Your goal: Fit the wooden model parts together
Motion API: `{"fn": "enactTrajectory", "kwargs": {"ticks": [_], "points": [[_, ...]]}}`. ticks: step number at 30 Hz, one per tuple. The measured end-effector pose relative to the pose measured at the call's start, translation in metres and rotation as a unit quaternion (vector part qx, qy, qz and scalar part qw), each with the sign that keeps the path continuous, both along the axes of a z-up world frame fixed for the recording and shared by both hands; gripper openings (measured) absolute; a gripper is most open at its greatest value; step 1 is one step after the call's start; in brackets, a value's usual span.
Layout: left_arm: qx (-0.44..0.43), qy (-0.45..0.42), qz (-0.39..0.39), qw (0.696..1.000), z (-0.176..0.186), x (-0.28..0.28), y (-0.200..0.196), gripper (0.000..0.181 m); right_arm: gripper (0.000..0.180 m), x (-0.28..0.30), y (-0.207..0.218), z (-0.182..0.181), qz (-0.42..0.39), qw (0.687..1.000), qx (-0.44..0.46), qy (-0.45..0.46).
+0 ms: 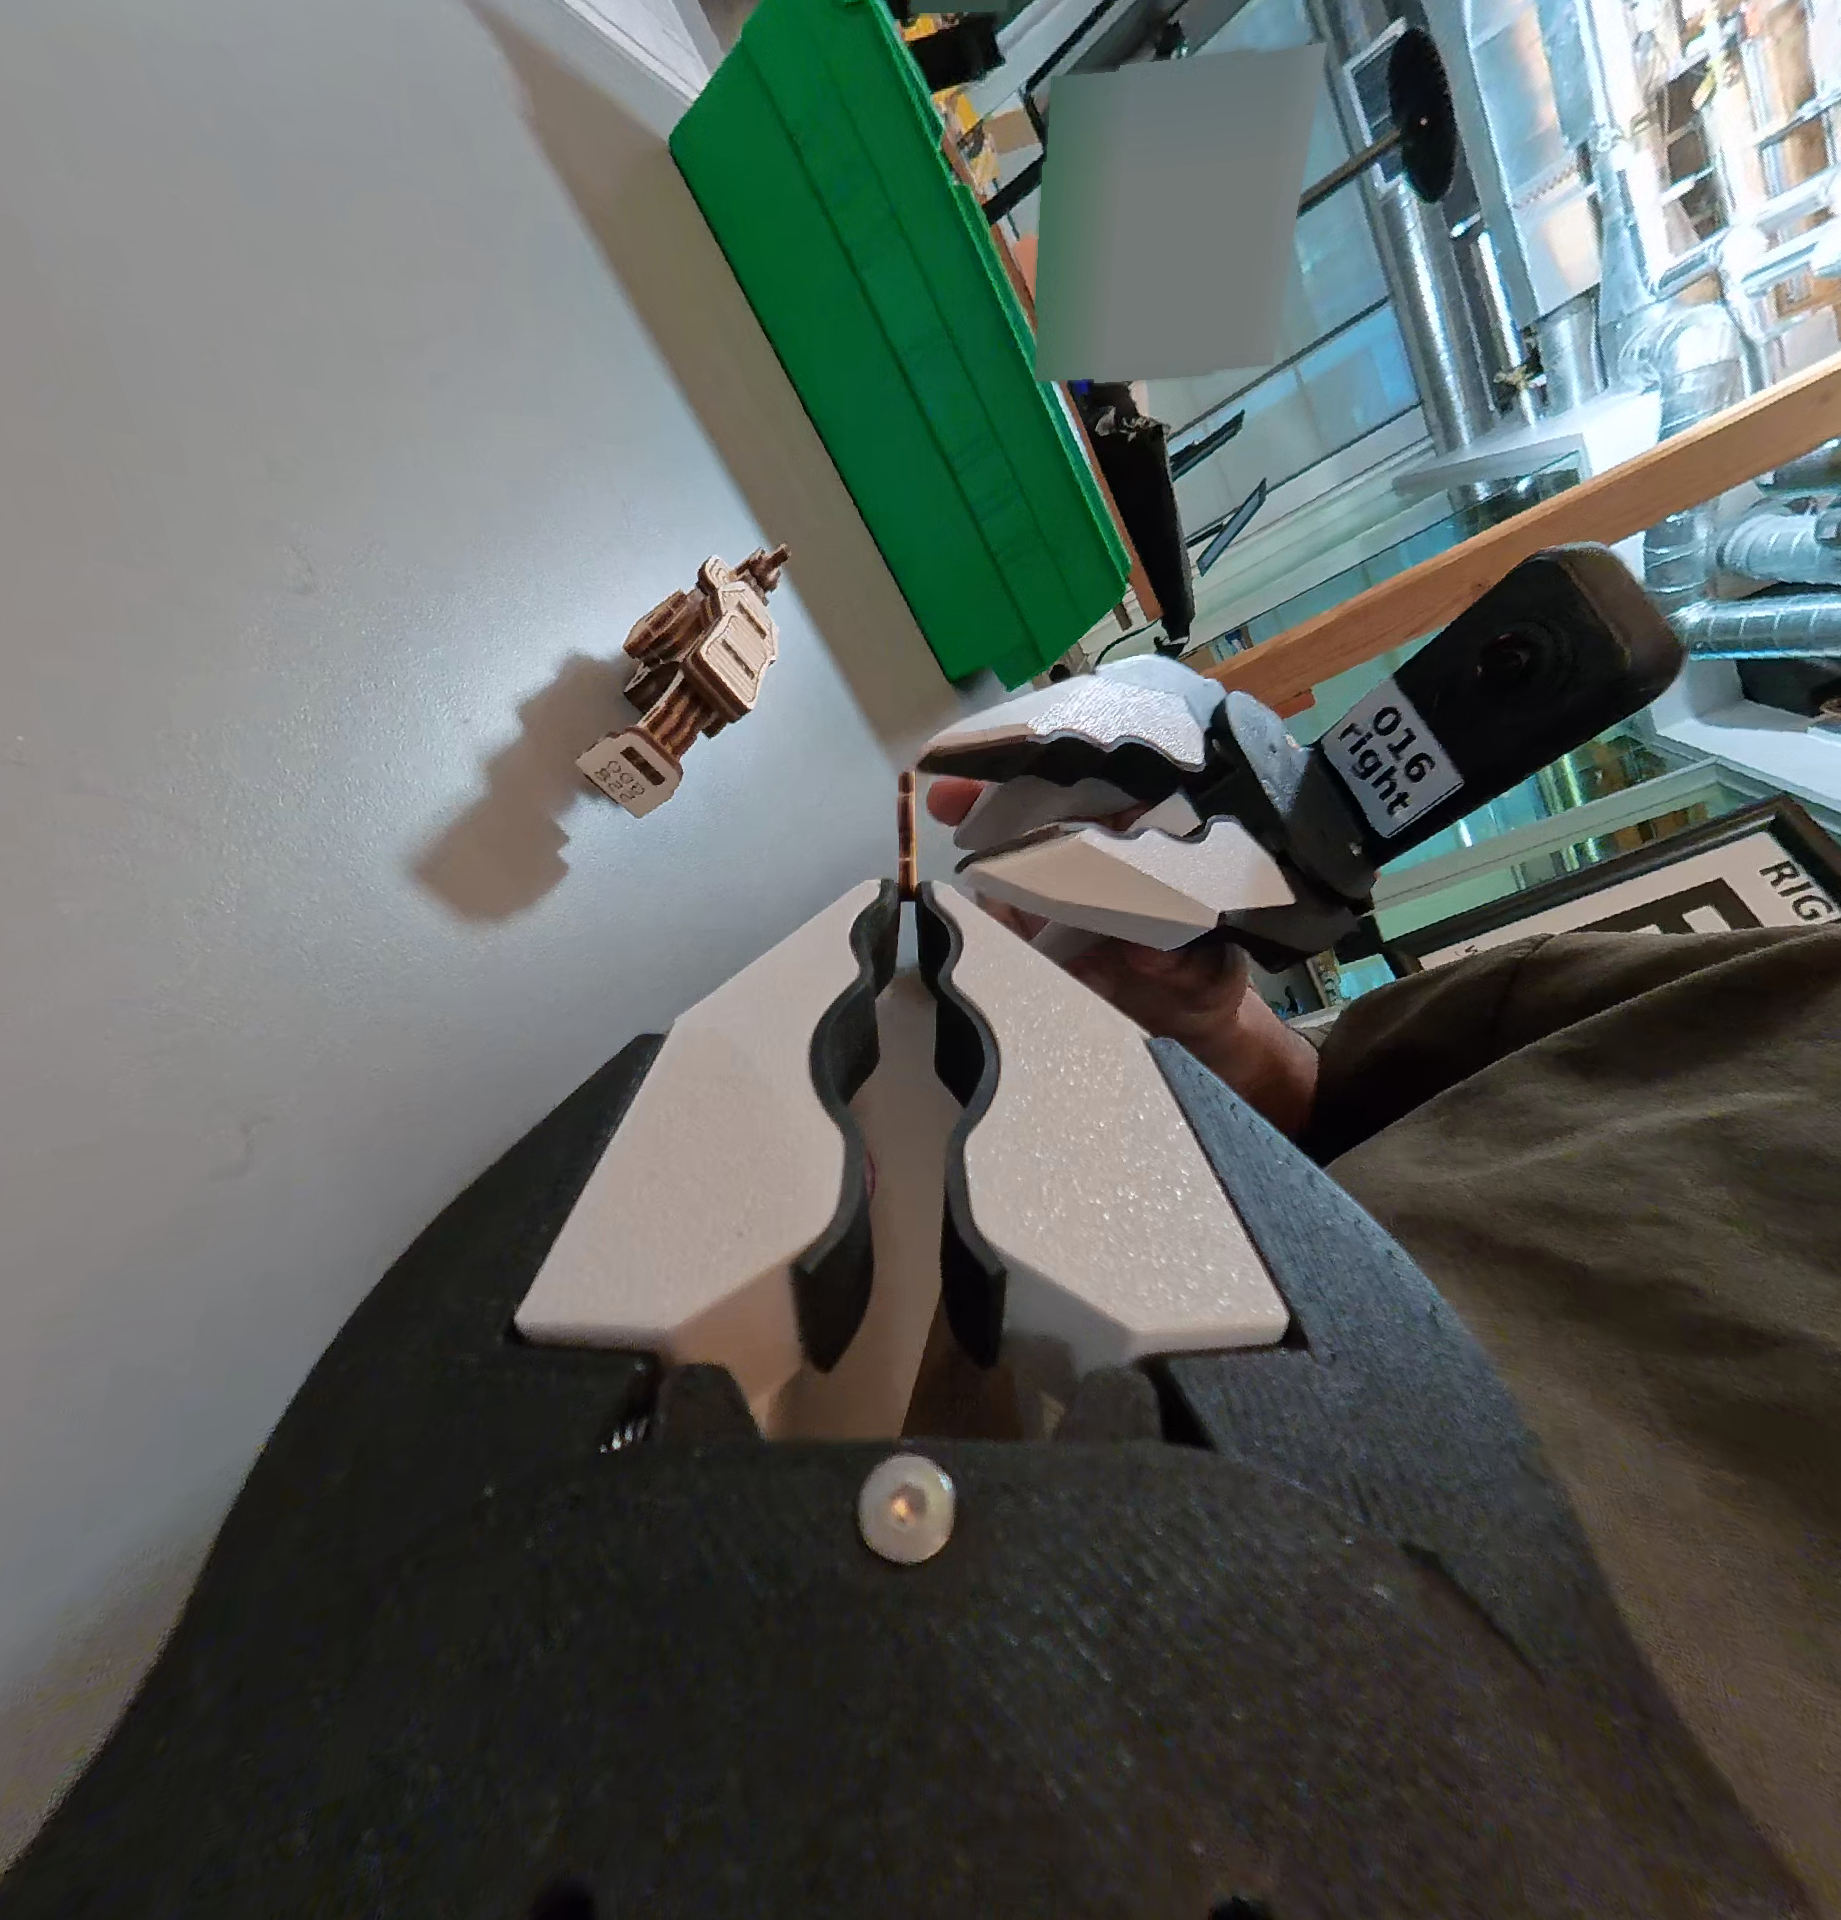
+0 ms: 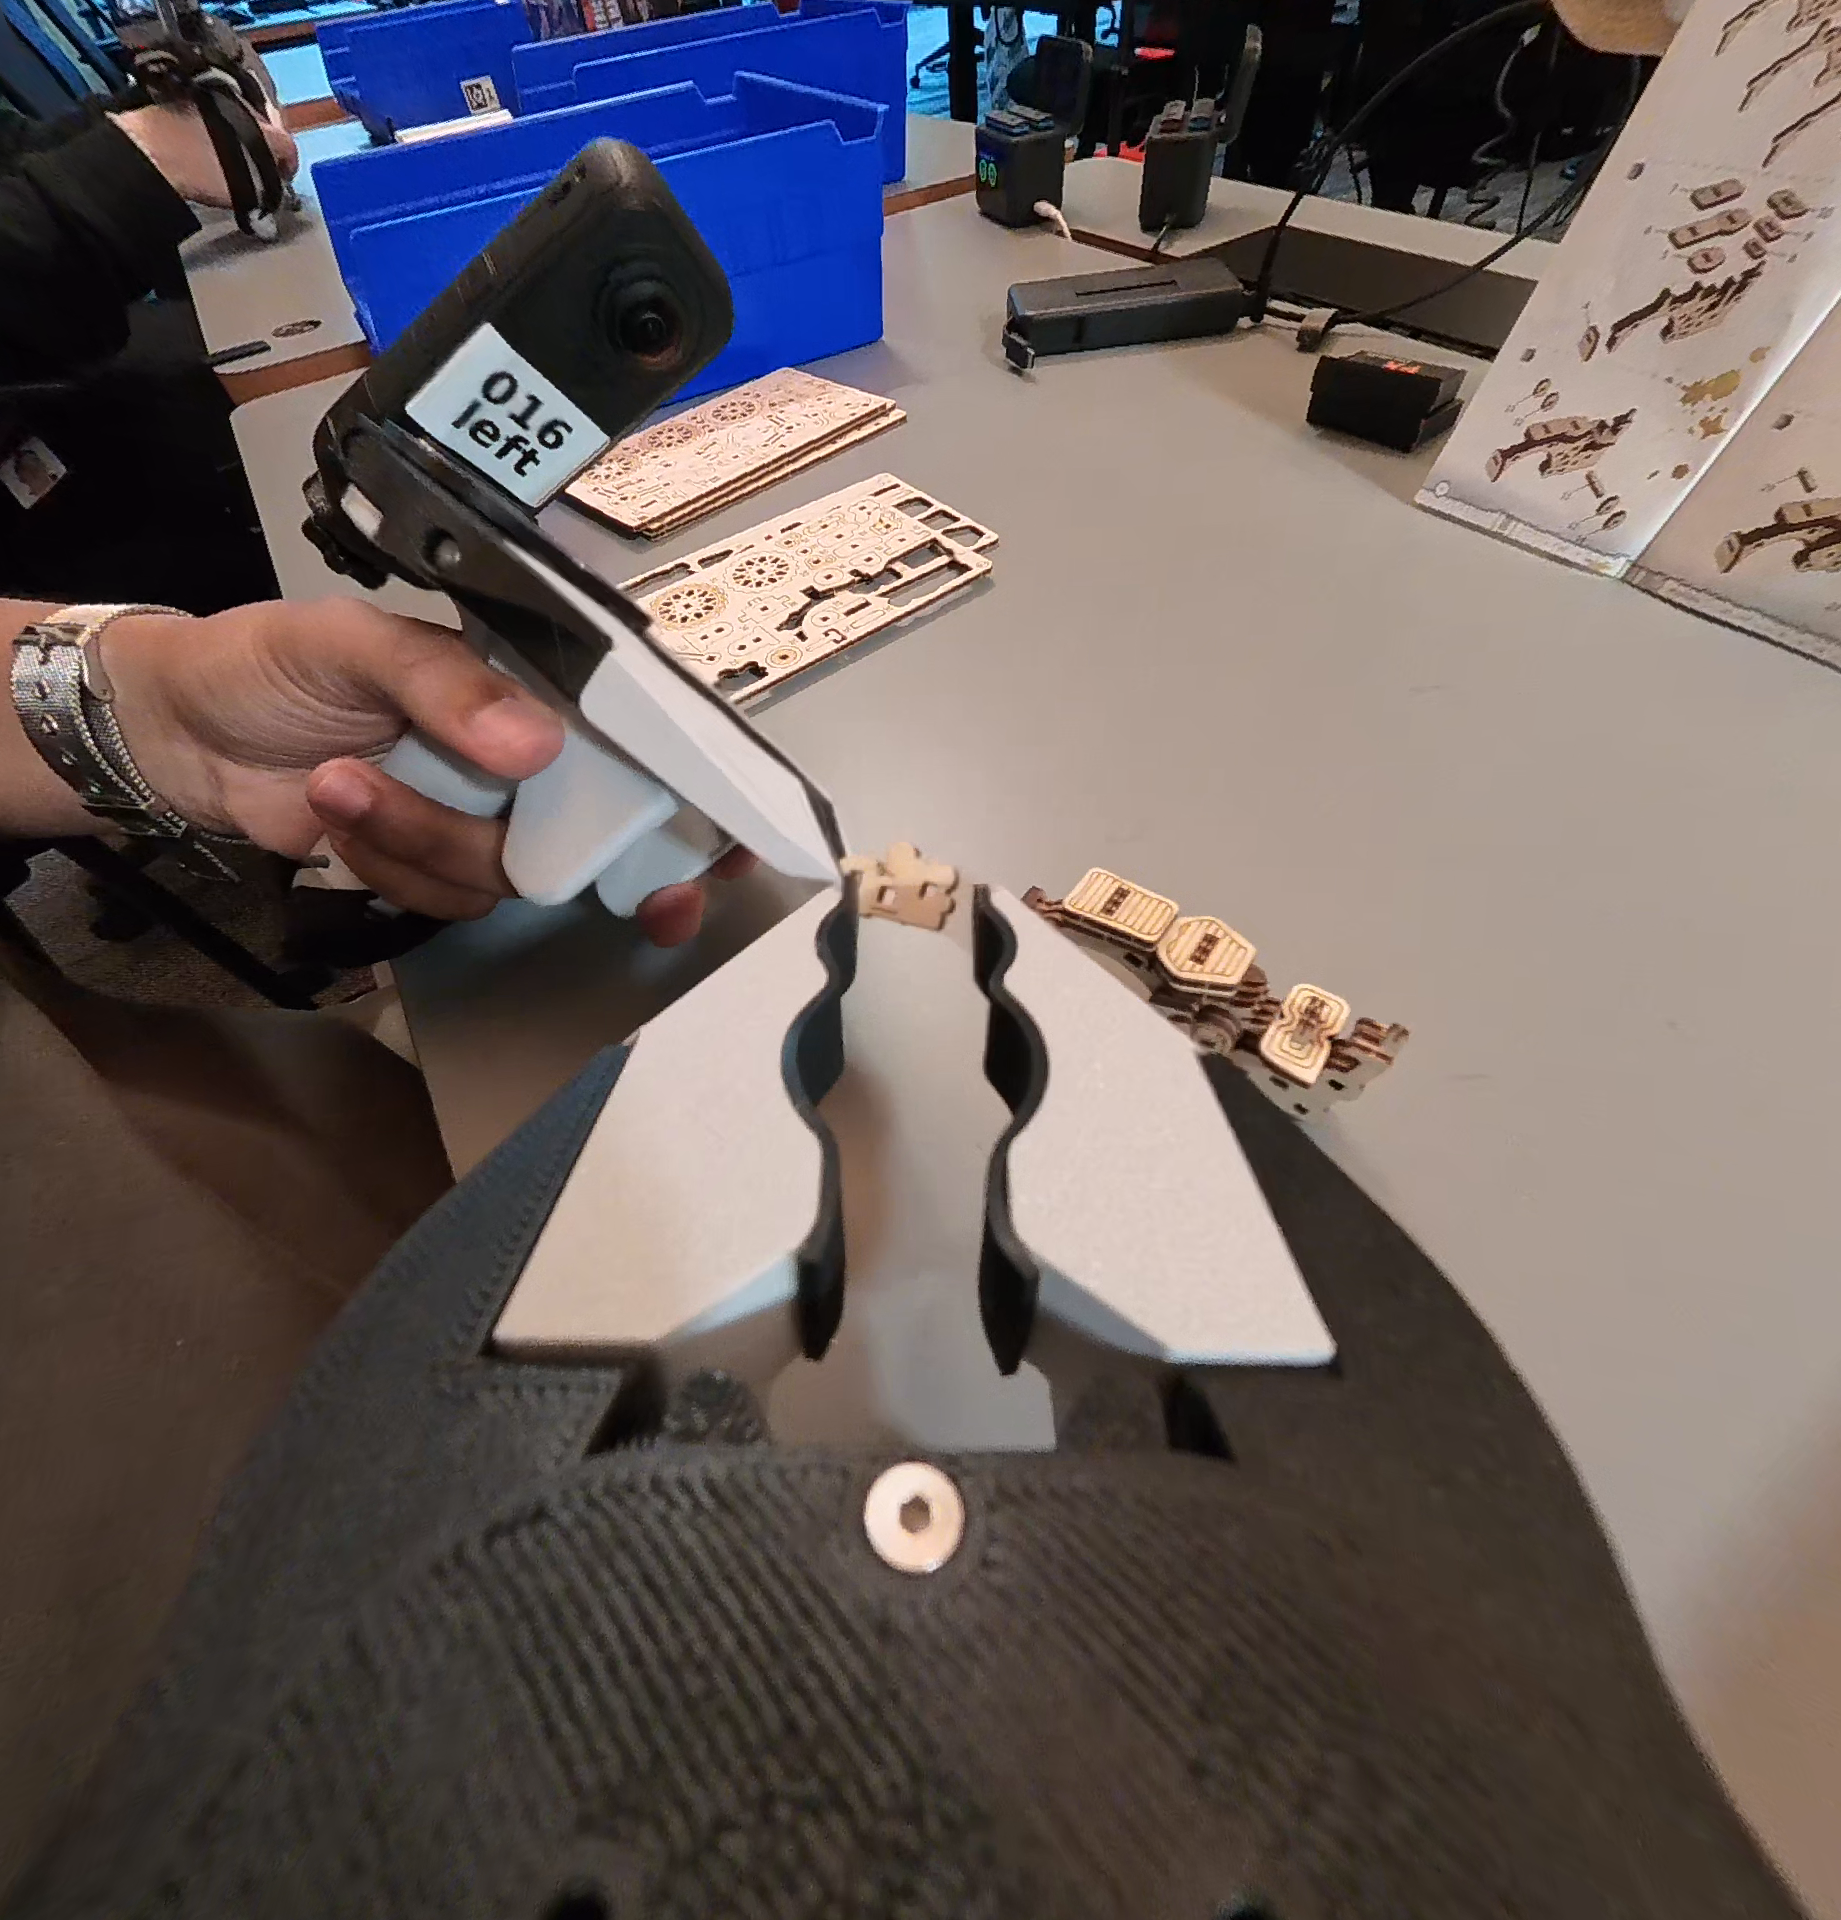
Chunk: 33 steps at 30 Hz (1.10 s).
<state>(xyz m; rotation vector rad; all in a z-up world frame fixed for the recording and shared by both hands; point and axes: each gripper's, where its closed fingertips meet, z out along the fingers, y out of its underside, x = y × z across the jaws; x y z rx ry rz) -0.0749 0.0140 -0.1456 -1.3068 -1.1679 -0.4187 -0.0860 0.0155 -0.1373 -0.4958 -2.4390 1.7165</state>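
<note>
My left gripper point(image 1: 903, 894) is shut on a small flat wooden piece point(image 1: 905, 831), seen edge-on at its tips. In the right wrist view the same light, lobed piece point(image 2: 903, 883) sticks out from the left gripper's tip point(image 2: 828, 862), held above the table. My right gripper point(image 2: 911, 909) is open, its two fingertips on either side of the piece and just below it. It also shows in the left wrist view point(image 1: 947, 826), coming in from the right. The partly built wooden model point(image 2: 1207, 966) lies on the grey table point(image 2: 1311, 727) just beyond, also seen in the left wrist view point(image 1: 703, 675).
A punched wooden part sheet point(image 2: 812, 582) and a stack of sheets point(image 2: 739, 447) lie farther back. Blue bins point(image 2: 687, 187) stand behind them, and a propped instruction sheet point(image 2: 1674, 312) is at the right. Black devices and cables point(image 2: 1124, 296) sit at the back. A green bin point(image 1: 895, 364) stands on the table edge. Less than 4 cm separates the two grippers' tips.
</note>
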Motion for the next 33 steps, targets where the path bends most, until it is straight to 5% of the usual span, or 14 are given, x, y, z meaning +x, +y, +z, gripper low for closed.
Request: {"fn": "enactTrajectory", "kwargs": {"ticks": [9,15,33], "points": [[-0.031,-0.033,-0.019,0.999,-0.015,0.004,-0.001,0.0,0.025,-0.004,0.005,-0.006,0.015,1.0,0.015,-0.009],[-0.055,-0.077,-0.111,0.989,-0.029,0.023,-0.003,0.0,0.028,0.023,0.004,0.0,0.12,0.993,0.0,-0.002],[-0.032,-0.111,-0.203,0.972,-0.032,0.051,0.006,0.0,0.016,0.054,0.003,-0.045,0.207,0.963,0.138,0.103]]}}
